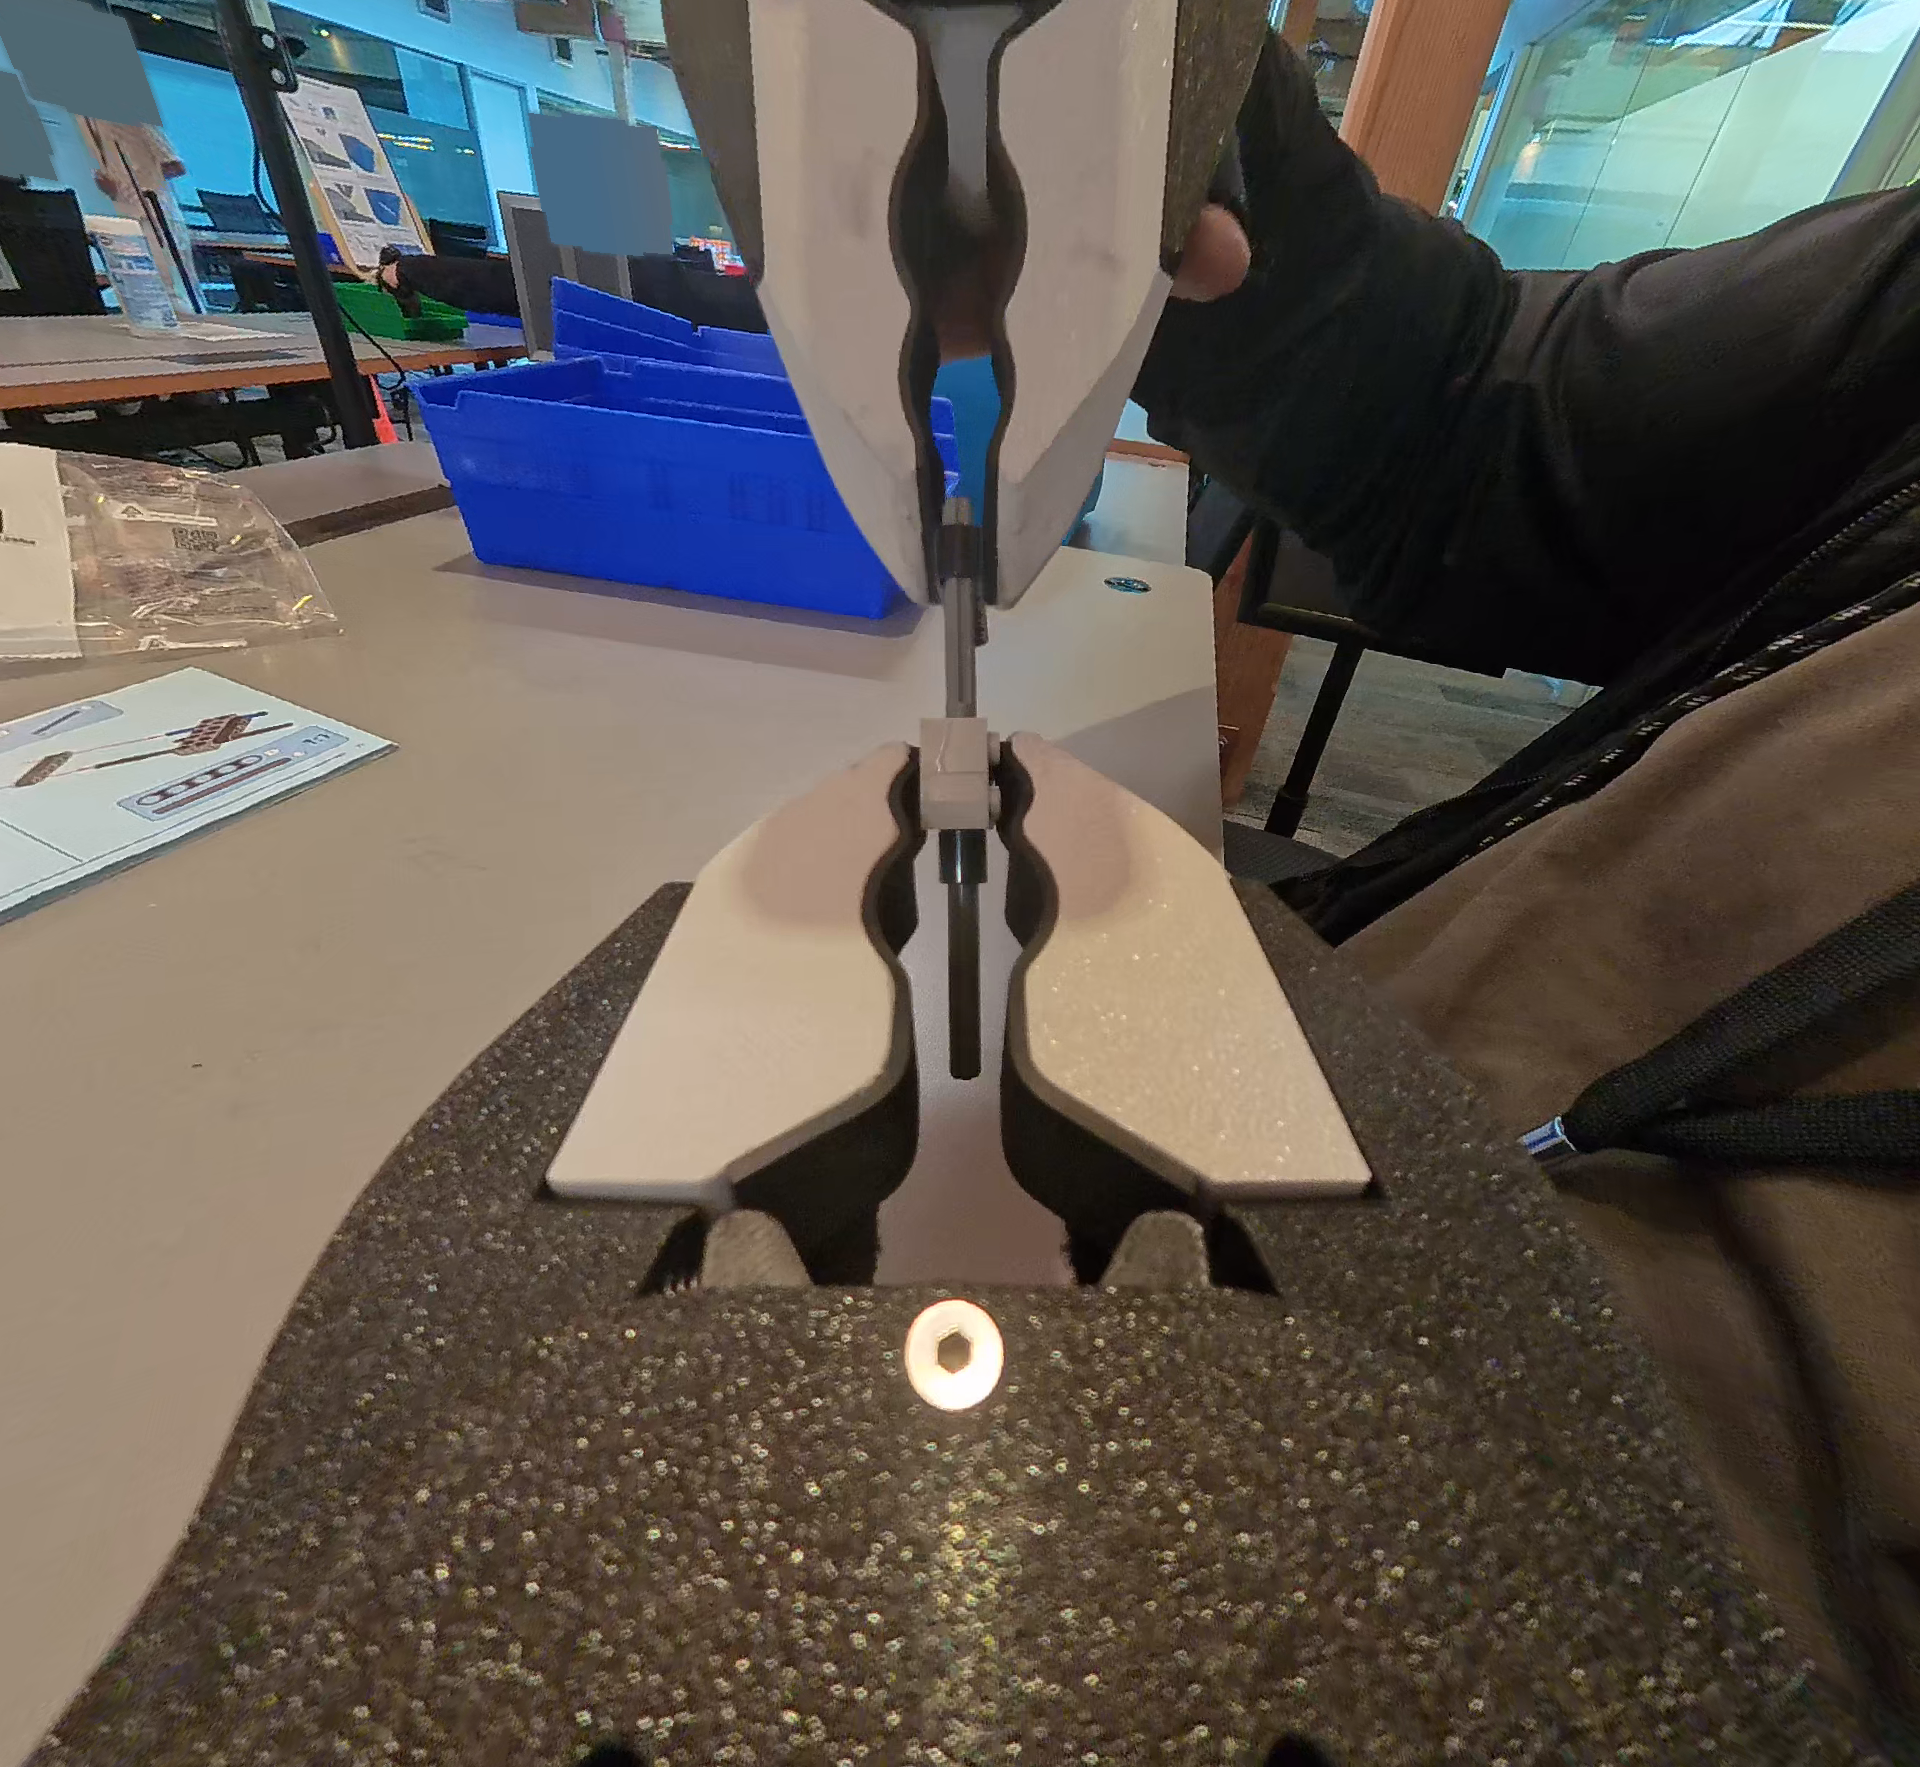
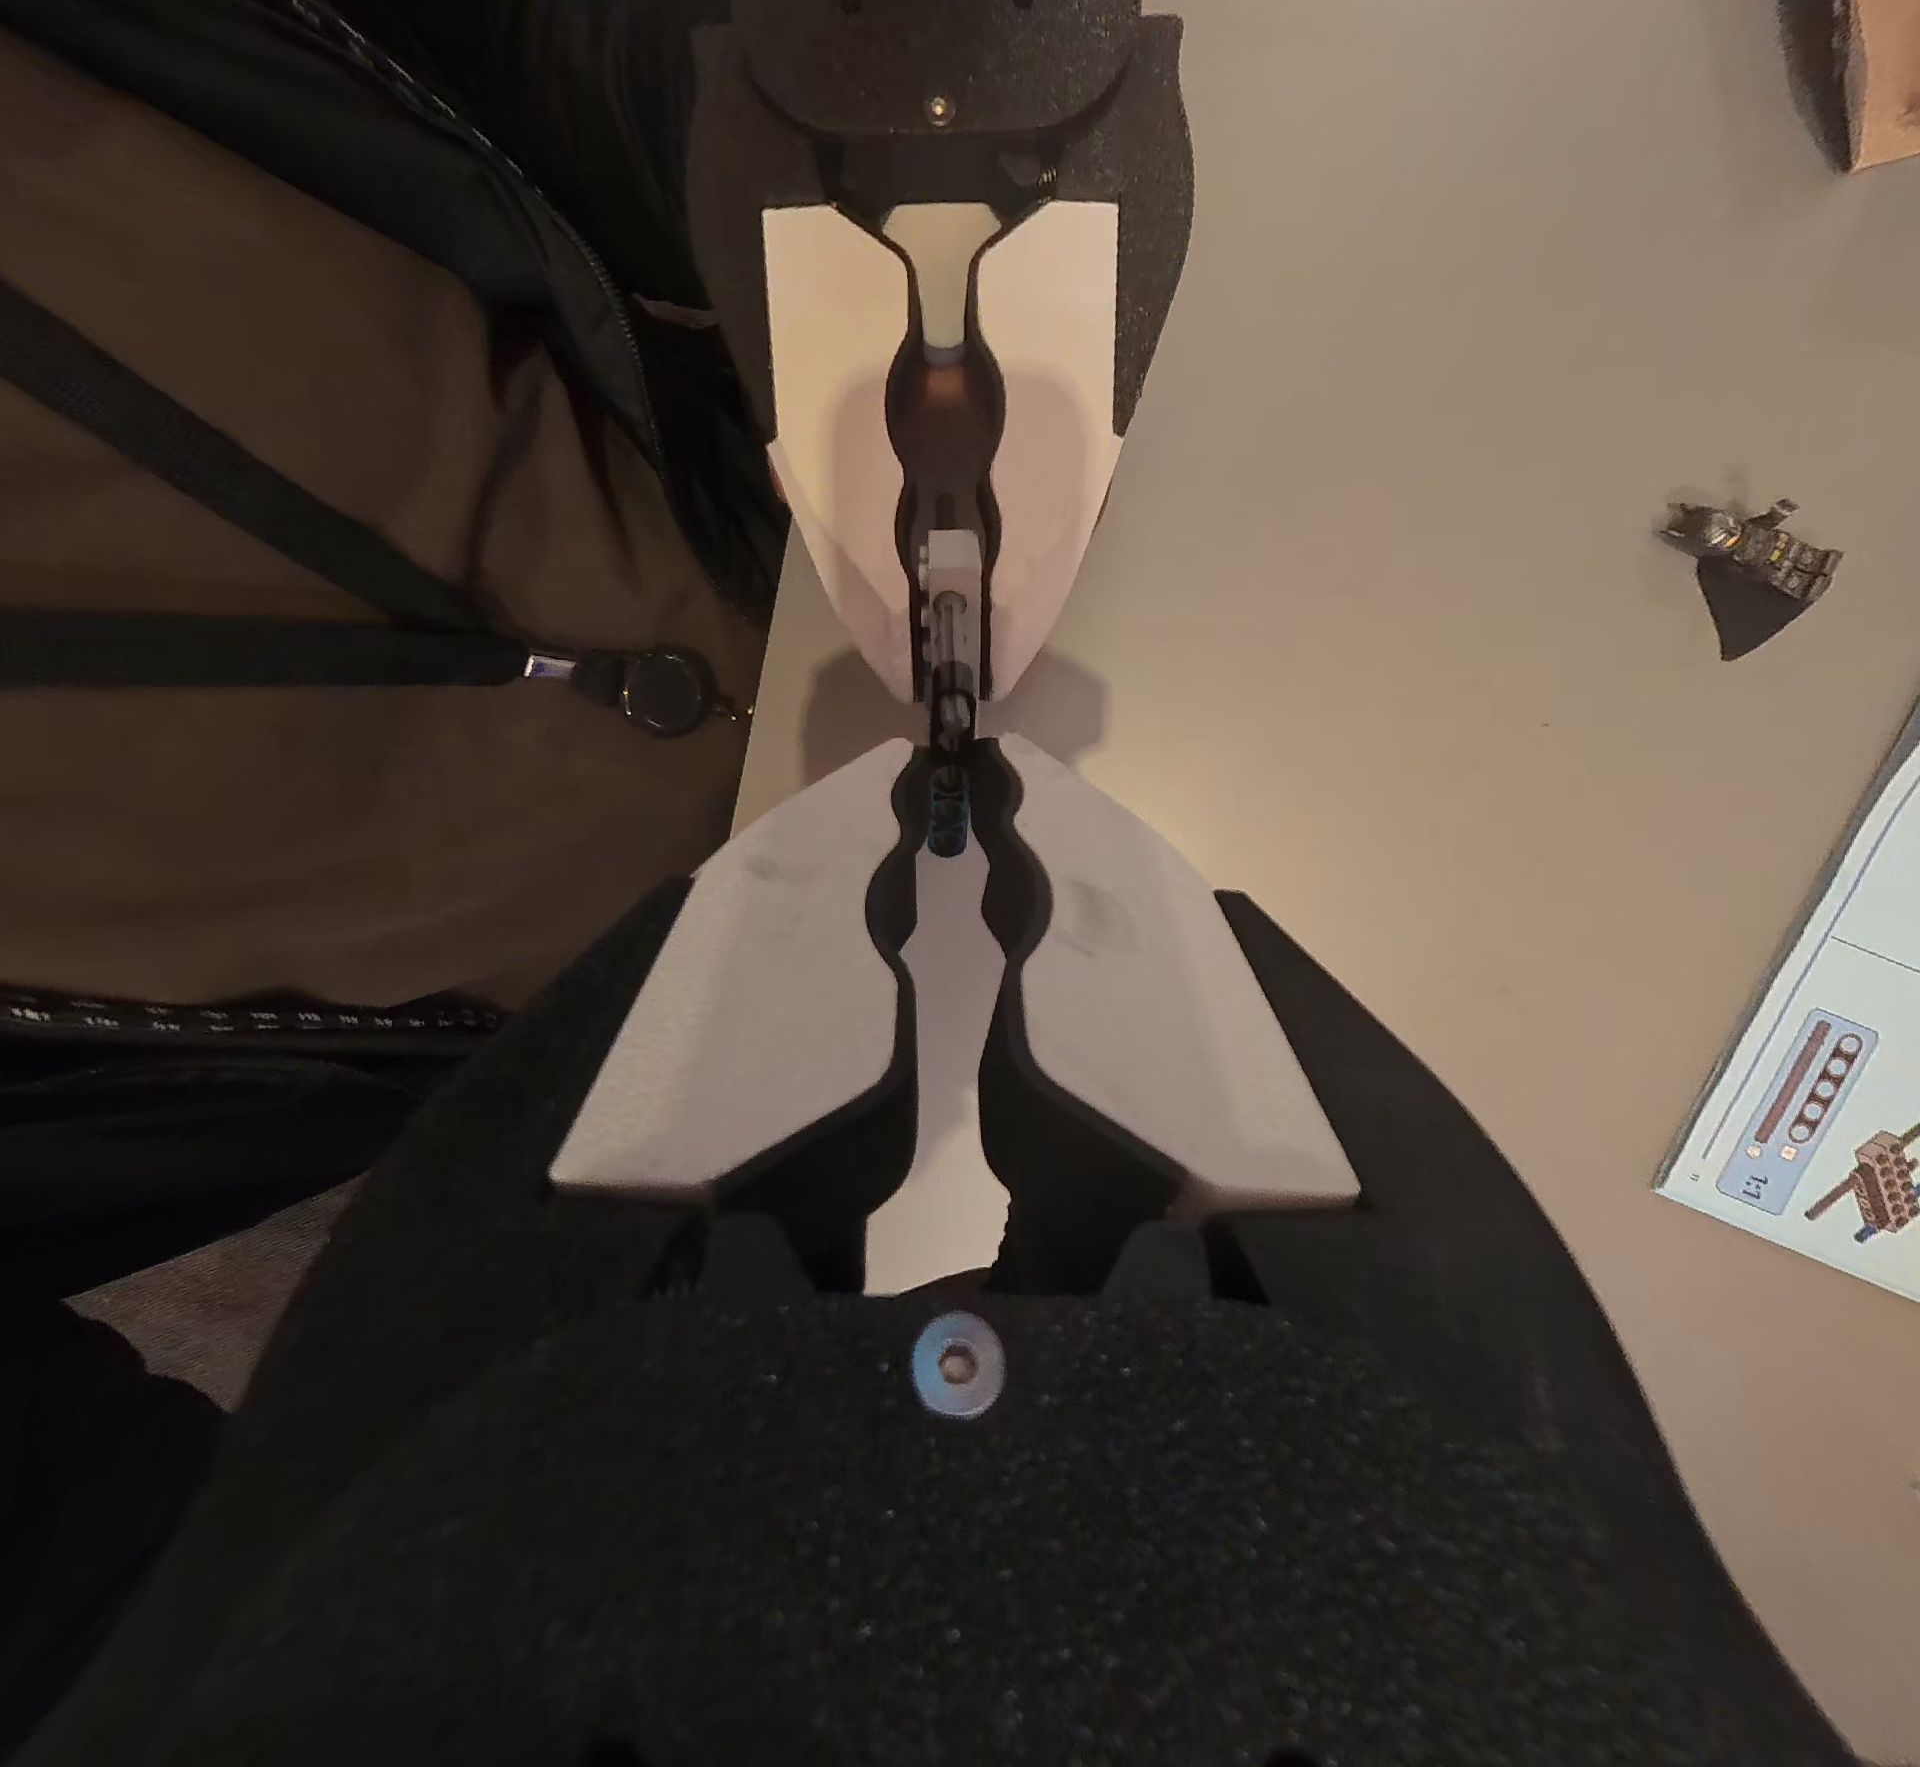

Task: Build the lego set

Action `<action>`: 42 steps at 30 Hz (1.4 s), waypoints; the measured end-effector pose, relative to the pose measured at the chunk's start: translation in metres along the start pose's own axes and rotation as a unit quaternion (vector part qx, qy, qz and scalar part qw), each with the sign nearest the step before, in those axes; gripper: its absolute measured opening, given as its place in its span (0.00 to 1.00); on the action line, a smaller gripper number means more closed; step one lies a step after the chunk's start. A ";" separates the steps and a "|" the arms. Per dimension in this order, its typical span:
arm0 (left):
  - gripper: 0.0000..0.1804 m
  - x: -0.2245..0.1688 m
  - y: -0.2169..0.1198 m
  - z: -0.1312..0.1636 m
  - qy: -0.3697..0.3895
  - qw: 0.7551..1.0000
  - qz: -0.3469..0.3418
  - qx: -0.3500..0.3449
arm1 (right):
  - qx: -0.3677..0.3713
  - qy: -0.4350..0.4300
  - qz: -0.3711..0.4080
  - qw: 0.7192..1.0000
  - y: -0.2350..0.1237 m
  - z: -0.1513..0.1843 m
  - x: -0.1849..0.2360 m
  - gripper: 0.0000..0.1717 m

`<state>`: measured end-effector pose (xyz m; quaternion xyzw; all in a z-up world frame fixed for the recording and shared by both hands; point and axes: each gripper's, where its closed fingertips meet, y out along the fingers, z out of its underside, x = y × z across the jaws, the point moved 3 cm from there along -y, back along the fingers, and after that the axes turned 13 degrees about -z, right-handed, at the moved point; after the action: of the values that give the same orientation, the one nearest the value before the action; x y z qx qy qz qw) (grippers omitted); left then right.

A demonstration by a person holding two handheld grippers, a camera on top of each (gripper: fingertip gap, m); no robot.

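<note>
Grippers meet tip to tip above the near edge of the grey table (image 1: 582,678); my left gripper (image 1: 960,782) is narrowed onto a small light-grey block (image 1: 954,775), both pads pressed to its sides, and a black pin (image 1: 963,948) runs back from the block between my fingers; a thin grey axle (image 1: 961,647) sticks out of the block's far face and reaches straight into my right gripper (image 1: 958,564), which faces me from the far side; that one is also nearly closed, its tips pinched on a short black sleeve (image 1: 957,548) around the axle (from the right wrist view the piece between its pads looks like a narrow black beam (image 2: 948,808) with round holes, though it is blurred); a gloved hand (image 1: 1320,200) in a black sleeve holds the right gripper; far left of the tips stands a row of blue bins (image 1: 665,470); nearer on the left lie an open instruction booklet (image 1: 156,782) and a clear plastic bag (image 1: 197,554); in the right wrist view a small dark brick assembly (image 2: 1751,574) sits well apart to the right on the table.
</note>
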<state>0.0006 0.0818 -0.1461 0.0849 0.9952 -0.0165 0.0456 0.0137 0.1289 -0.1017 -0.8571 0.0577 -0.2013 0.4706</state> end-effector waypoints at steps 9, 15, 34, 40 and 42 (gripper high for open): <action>0.07 0.000 0.000 0.000 -0.001 1.000 -0.001 0.000 | -0.002 -0.001 0.000 1.000 0.006 -0.001 -0.002 0.05; 0.07 0.003 -0.001 -0.001 -0.011 1.000 -0.002 -0.006 | -0.016 -0.004 0.008 1.000 0.006 -0.003 -0.005 0.05; 0.07 0.023 -0.009 -0.016 -0.118 0.989 -0.023 -0.089 | -0.083 -0.158 0.415 0.892 -0.006 -0.006 -0.009 0.29; 0.07 0.021 -0.010 -0.021 -0.143 0.983 -0.007 -0.117 | -0.049 -0.202 0.494 0.845 0.011 -0.007 -0.005 0.35; 0.07 0.020 -0.011 -0.023 -0.153 0.980 0.009 -0.126 | -0.058 -0.211 0.494 0.841 0.014 -0.007 -0.004 0.35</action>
<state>-0.0225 0.0747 -0.1243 0.0840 0.9697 0.0967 0.2078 0.0082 0.1167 -0.1109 -0.7626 0.3846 0.2474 0.4575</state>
